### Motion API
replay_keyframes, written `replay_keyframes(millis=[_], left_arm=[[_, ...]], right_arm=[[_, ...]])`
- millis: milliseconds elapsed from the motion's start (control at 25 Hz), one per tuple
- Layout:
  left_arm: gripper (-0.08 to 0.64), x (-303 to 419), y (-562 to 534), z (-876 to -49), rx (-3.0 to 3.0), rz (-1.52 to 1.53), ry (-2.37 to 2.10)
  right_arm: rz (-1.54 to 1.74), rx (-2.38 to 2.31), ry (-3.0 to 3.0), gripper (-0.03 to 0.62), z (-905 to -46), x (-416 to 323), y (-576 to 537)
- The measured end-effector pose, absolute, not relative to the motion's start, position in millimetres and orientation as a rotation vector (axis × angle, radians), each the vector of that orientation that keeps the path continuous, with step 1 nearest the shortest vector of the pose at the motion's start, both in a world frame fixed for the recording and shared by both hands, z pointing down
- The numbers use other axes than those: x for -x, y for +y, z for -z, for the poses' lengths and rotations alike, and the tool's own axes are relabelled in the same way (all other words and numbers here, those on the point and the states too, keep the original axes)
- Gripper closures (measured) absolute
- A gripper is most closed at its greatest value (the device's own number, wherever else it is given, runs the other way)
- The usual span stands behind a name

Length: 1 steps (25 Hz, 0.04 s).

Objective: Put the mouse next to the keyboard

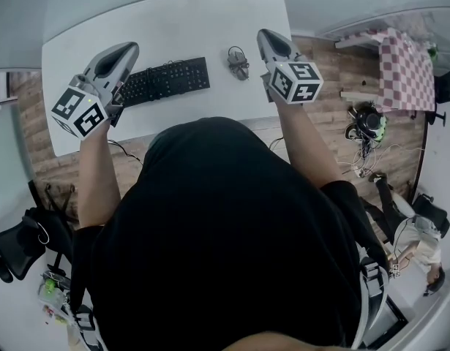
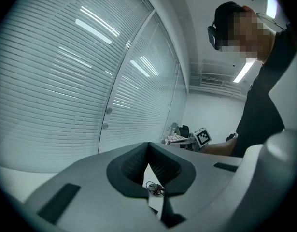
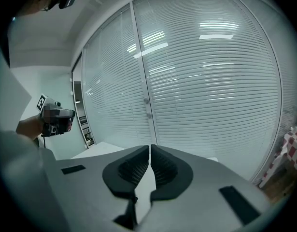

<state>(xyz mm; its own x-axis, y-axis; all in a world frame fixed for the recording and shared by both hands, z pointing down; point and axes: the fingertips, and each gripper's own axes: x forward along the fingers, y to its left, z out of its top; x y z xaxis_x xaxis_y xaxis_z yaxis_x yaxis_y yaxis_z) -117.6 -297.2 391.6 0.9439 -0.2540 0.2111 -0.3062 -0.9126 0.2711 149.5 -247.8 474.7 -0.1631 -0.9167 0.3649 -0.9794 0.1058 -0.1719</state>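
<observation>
Both tools clenched, nothing in either. Left tool (image 2: 148, 145) has its tips meeting; the mouse (image 2: 155, 188) shows through the gap behind them, not gripped. Right tool (image 3: 149, 148) is closed to a thin slit. Mouse (image 1: 238, 61) with bunched cable sits on the white bench (image 1: 173, 24), right of the black keyboard (image 1: 166, 81), apart from it. Right tool is just right of the mouse, left tool over the keyboard's left end.

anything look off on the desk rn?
Nothing spilled or damaged. One oddity: the mouse sits in what looks like a tangle of its own bunched cable, on the white table, apart from the right end of the keyboard.
</observation>
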Motion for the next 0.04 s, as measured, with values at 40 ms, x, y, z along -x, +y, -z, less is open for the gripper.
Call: replay_keyframes(millis=[40], left_arm=[[0.540, 117.5, -296.4, -392.4, -2.794, -0.245, -0.412]], right_arm=[[-0.558, -1.914, -2.208, 0.549, -474.3, -148.9, -247.0]])
